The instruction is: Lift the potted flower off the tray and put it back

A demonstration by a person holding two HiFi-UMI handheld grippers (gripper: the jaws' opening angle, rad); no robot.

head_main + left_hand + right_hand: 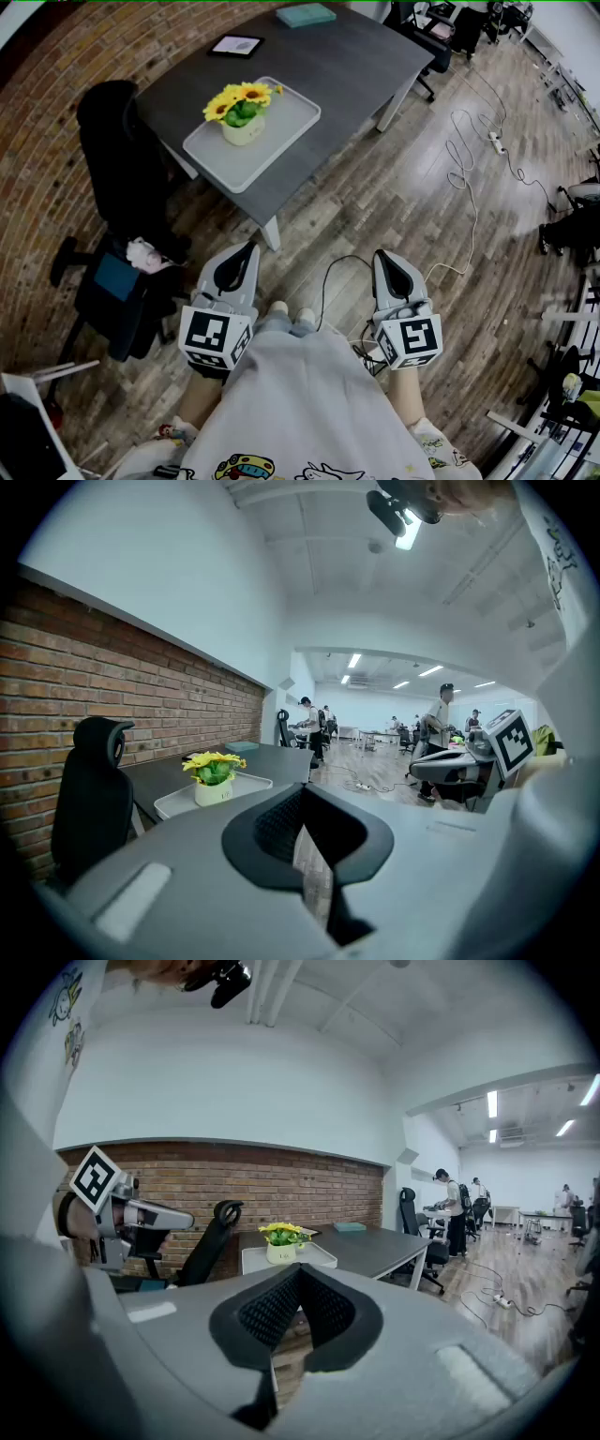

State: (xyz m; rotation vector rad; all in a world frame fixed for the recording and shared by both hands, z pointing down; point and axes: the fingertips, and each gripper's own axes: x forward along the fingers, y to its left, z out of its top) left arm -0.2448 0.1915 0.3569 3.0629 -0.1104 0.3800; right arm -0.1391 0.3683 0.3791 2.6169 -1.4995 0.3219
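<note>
Black ribbed pads meet edge to edge on my left gripper (246, 255) and on my right gripper (384, 261); both sets of jaws are closed and have hold of nothing. Both hang well apart from the tray (281, 131), over the wooden floor; no lift has begun.

The potted flower (242, 112) stands on the tray, off its middle toward one end; the tray lies on the grey tabletop (347, 66). The plant is upright, its long axis vertical, yellow blooms pointing up and cream pot at the bottom.

I judge it light and top-bushy; the pot looks stiff and smooth, perhaps slippery, while the blooms are soft and would crush or bend. I would open wide and take the pot wall from its sides, below the leaves, keeping it vertical so it does not tip.
</note>
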